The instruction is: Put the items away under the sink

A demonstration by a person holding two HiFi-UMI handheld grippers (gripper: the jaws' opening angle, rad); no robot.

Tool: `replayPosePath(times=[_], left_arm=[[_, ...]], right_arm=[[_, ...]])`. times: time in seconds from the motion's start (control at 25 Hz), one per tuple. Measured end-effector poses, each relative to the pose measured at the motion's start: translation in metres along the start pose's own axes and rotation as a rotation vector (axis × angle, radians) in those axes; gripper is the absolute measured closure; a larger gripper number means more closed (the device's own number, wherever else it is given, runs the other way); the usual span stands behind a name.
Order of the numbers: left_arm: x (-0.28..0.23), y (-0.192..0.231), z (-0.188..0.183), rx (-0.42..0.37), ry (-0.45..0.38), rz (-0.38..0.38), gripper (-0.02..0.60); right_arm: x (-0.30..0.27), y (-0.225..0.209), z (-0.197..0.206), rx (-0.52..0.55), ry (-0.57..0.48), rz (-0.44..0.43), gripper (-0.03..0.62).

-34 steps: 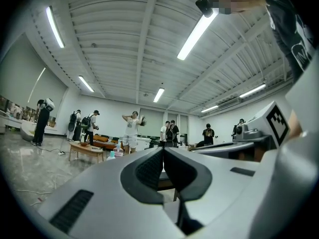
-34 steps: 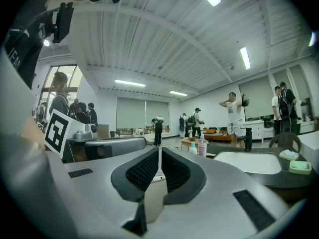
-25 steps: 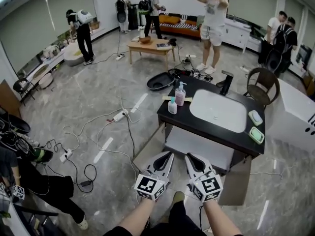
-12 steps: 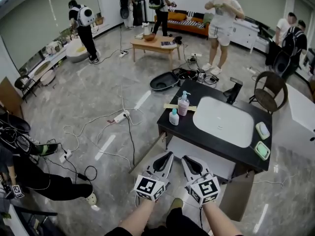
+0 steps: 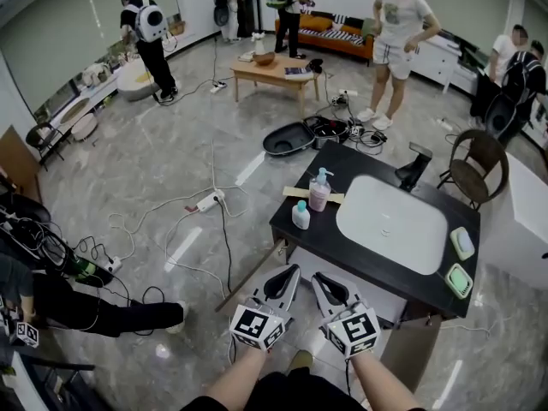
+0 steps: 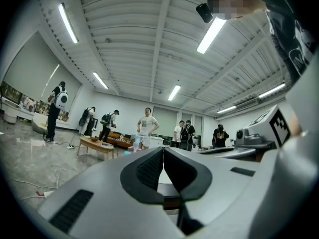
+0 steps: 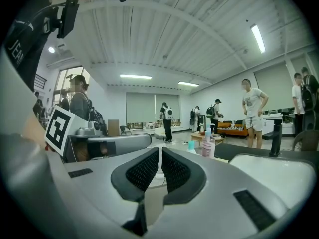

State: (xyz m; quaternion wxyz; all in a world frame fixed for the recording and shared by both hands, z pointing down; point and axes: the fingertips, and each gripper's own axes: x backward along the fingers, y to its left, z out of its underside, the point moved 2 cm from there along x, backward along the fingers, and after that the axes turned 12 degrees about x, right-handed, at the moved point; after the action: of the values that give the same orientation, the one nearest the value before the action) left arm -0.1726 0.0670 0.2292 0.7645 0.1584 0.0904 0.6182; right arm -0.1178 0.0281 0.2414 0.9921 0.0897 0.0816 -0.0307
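A black-topped vanity (image 5: 342, 238) with a white basin (image 5: 390, 221) stands just ahead of me. On its left corner are a pink pump bottle (image 5: 319, 191) and a small white bottle with a teal cap (image 5: 300, 216). Two green soap dishes (image 5: 461, 262) lie at its right end. The white cabinet front (image 5: 342, 259) below has a brown door leaf open at each side. My left gripper (image 5: 291, 272) and right gripper (image 5: 318, 279) are side by side before the cabinet, both shut and empty. The right gripper view shows the pump bottle (image 7: 208, 147) and basin (image 7: 269, 171) beyond its jaws.
Cables and a power strip (image 5: 208, 201) trail across the floor at left. An open black case (image 5: 291, 137) lies behind the vanity, and a brown chair (image 5: 479, 165) stands at its right. Several people stand at the back near a wooden table (image 5: 272, 69).
I have come closer to the vanity, and both grippers moved forward together toward the cabinet front. Their jaws look the same. People in the background shifted.
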Motion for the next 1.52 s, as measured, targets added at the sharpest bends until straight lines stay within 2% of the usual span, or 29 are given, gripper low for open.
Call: replayPosePath(times=[0.52, 0.8, 1.32, 1.52], left_arm=[[-0.024, 0.025, 0.011, 0.031, 0.032, -0.004, 0.571], [-0.049, 0.052, 0.016, 0.051, 0.070, 0.034, 0.571], [-0.089, 0.102, 0.032, 0.078, 0.121, 0.034, 0.571], [-0.099, 0.115, 0.030, 0.088, 0.143, 0.040, 0.571]], right_arm=[[-0.035, -0.016, 0.018, 0.008, 0.037, -0.052, 0.554], [-0.072, -0.038, 0.023, 0.001, 0.069, -0.034, 0.554], [-0.131, -0.073, 0.043, 0.001, 0.125, 0.003, 0.551], [-0.148, -0.088, 0.044, -0.021, 0.148, 0.024, 0.500]])
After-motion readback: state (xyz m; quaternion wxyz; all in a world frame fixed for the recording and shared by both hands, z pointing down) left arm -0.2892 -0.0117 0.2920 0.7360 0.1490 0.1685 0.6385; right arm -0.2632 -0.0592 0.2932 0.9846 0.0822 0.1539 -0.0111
